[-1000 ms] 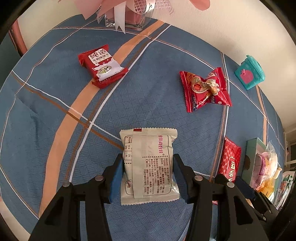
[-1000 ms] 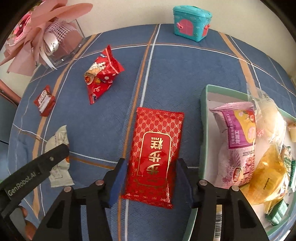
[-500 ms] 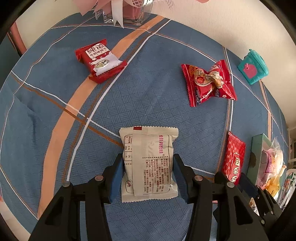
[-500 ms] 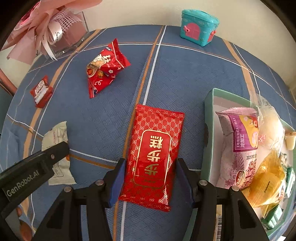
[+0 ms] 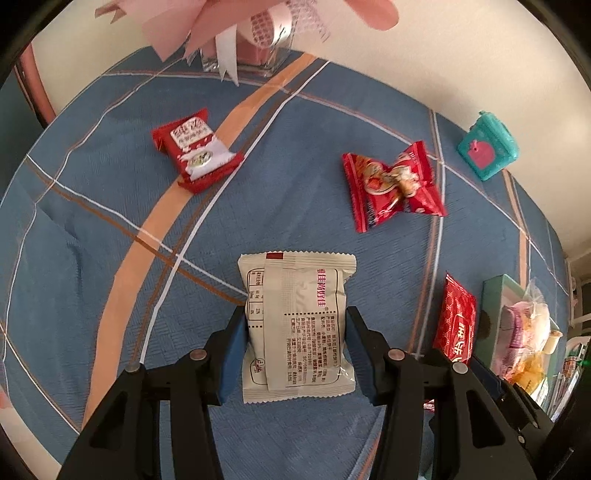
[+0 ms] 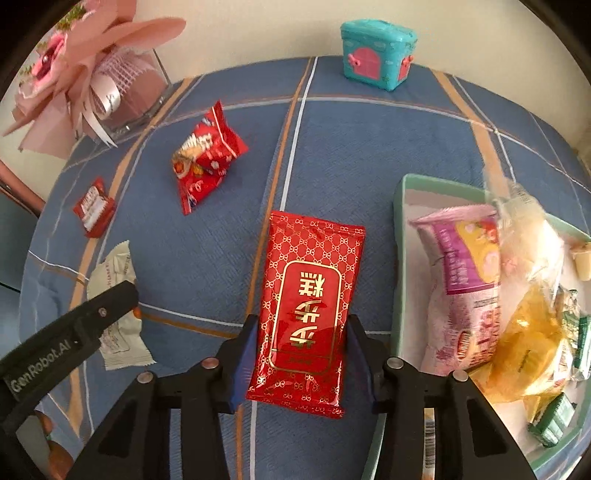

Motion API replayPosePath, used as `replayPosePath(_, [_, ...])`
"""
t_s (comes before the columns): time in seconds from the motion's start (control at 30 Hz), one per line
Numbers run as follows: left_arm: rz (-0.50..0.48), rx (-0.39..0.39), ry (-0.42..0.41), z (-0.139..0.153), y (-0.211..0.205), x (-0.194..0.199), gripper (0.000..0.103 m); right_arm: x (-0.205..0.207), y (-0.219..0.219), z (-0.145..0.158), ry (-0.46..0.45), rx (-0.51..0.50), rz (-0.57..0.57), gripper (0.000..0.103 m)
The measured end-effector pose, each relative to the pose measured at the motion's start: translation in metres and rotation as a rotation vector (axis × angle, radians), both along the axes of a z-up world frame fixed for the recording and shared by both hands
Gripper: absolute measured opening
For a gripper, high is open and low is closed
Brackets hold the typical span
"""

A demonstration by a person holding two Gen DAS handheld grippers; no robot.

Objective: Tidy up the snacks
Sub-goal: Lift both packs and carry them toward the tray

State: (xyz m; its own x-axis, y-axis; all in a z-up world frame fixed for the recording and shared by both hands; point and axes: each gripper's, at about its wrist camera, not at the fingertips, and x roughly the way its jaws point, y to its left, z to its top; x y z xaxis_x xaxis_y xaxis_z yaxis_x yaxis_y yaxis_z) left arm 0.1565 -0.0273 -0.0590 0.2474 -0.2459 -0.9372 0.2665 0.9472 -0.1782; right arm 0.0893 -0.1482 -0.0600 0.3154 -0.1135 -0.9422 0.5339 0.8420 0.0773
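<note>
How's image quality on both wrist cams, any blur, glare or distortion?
Left wrist view: strong fisheye bowing with dark corners; print on the beige packet is sharp, while the pink bouquet at the top is soft. Right wrist view: same barrel distortion; gold foil on the red packet glints mildly, the clear bag in the green tray looks smeared; light is soft.

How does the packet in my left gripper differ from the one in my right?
The cream packet in the left gripper is pale with small printed text, showing its seamed back; the red packet in the right gripper is glossy red with a gold lattice and large gold characters, face up. The cream packet looks squarer and puffier, the red packet longer and flatter. Both are sealed, clamped at their near ends between blue pads, pointing away from the camera.
</note>
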Motion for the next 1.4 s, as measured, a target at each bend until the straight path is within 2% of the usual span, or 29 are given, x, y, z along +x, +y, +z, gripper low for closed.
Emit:
replayPosePath(0.27, [-0.035, -0.009, -0.073, 0.029, -0.006, -0.013, 0.053, -0.019, -0.004, 0.042, -0.078, -0.01, -0.014, 0.049])
replayPosePath(0.4, [-0.054, -0.009, -0.113, 0.045, -0.012, -0.023, 0.053, -0.03, -0.01, 0.054, -0.089, -0.012, -0.021, 0.049])
replayPosePath(0.53, [-0.084, -0.052, -0.129, 0.059, -0.022, -0.033, 0.053, -0.039, -0.019, 0.062, -0.099, -0.014, -0.035, 0.049])
replayPosePath(0.8, [-0.162, -0.092, -0.149, 0.074, -0.047, -0.057, 0.053, -0.08, -0.055, 0.081, -0.123, -0.034, -0.138, 0.049])
replayPosePath(1.17, [-0.38, -0.094, -0.199, 0.093, -0.115, -0.121, 0.053, -0.153, -0.114, 0.103, -0.143, -0.074, -0.301, 0.049])
replayPosePath(1.4, [-0.527, -0.092, -0.185, 0.089, -0.157, -0.161, 0.053, -0.195, -0.142, 0.109, -0.148, -0.082, -0.376, 0.049])
